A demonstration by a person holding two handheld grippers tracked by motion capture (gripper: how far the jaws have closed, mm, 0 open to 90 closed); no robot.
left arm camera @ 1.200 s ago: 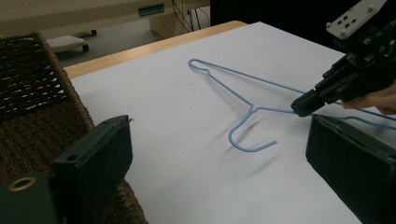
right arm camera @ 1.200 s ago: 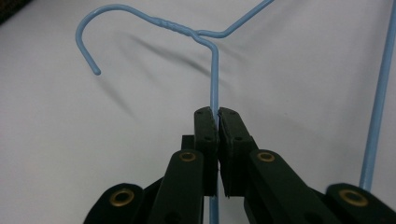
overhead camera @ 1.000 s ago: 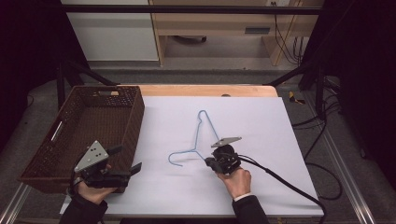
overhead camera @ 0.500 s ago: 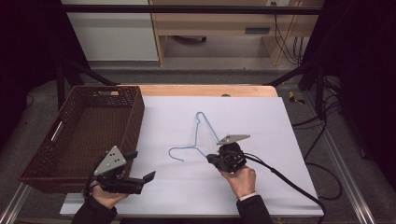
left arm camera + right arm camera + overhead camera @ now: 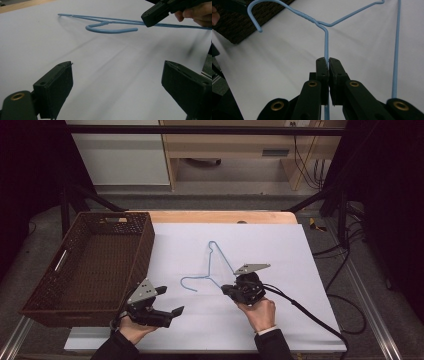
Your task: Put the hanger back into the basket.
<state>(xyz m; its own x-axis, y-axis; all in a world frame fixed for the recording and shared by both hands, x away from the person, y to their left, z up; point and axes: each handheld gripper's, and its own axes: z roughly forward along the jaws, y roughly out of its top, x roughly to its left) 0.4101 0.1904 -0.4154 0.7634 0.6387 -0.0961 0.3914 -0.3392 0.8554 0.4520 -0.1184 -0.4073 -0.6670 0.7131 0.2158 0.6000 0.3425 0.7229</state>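
A light blue wire hanger (image 5: 216, 266) lies on the white sheet, its hook (image 5: 192, 281) pointing left. My right gripper (image 5: 229, 290) is shut on the hanger's arm just below the hook's twisted neck; in the right gripper view the wire (image 5: 326, 45) runs straight into the closed pads (image 5: 322, 66). My left gripper (image 5: 169, 301) stands open low over the sheet at the front left, nothing between its jaws. In the left gripper view the hook (image 5: 110, 29) lies ahead of its pads (image 5: 57, 86), with the right gripper (image 5: 160, 12) at the top right.
A dark brown wicker basket (image 5: 37, 307) stands at the table's left, beside my left hand. The white sheet (image 5: 280, 245) covers a wooden table (image 5: 220, 216). A black cable (image 5: 310, 312) trails from the right gripper to the front right.
My left gripper has moved right along the table front, away from the basket and toward the hanger, and sunk lower. The right gripper and hanger have kept still.
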